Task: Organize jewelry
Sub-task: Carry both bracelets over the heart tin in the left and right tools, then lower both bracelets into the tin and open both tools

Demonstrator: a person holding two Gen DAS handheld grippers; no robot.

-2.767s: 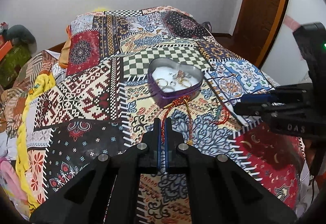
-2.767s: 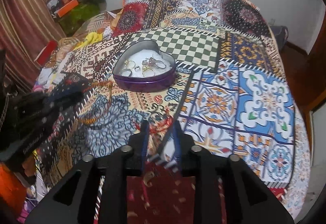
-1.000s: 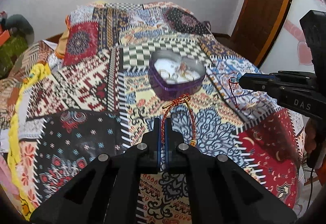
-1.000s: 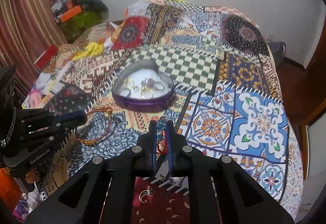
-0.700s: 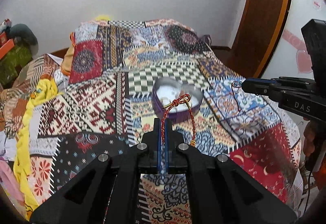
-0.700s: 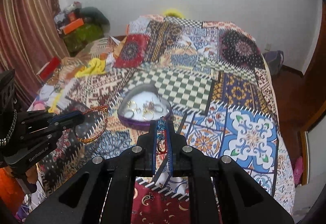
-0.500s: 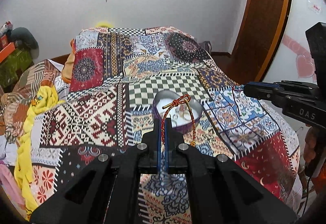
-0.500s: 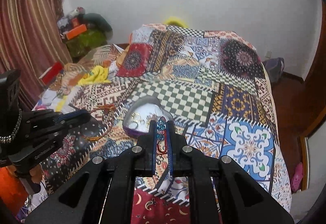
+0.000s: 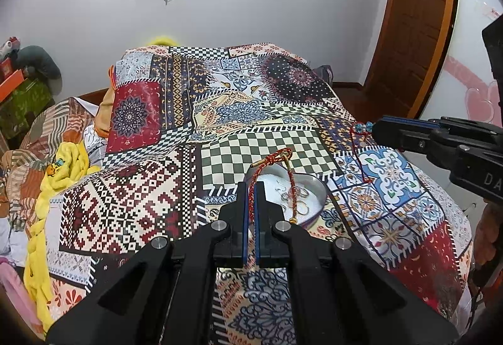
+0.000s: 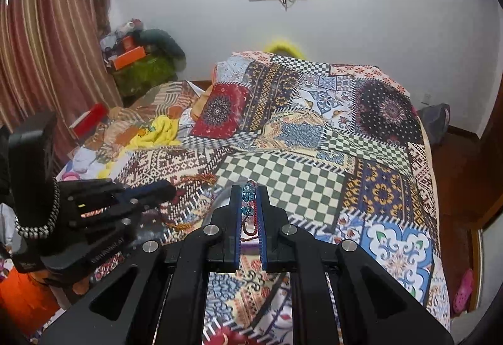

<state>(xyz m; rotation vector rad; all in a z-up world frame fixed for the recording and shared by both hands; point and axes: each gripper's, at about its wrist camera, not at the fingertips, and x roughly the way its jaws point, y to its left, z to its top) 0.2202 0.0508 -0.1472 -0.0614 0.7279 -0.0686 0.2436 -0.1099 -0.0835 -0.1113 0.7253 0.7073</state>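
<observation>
My left gripper (image 9: 250, 188) is shut on a red and gold cord bracelet (image 9: 290, 175), which hangs above a heart-shaped tin (image 9: 314, 206) holding several rings. My right gripper (image 10: 249, 191) is shut on a thin red cord bracelet with blue beads (image 10: 248, 191). It also shows in the left wrist view (image 9: 361, 131) at the right, held high above the bedspread. The left gripper also shows in the right wrist view (image 10: 157, 188) at the left. The tin is mostly hidden behind my right fingers (image 10: 234, 203).
A patchwork bedspread (image 9: 270, 140) covers the bed. Yellow cloth (image 9: 63, 162) and other clothes lie on the left side. A wooden door (image 9: 415, 24) stands at the back right. Striped curtains (image 10: 47, 46) hang at the left.
Both grippers have risen well above the bed with their bracelets. The right gripper closed on the beaded bracelet after 2.8 s ago. The tin now appears smaller and lower.
</observation>
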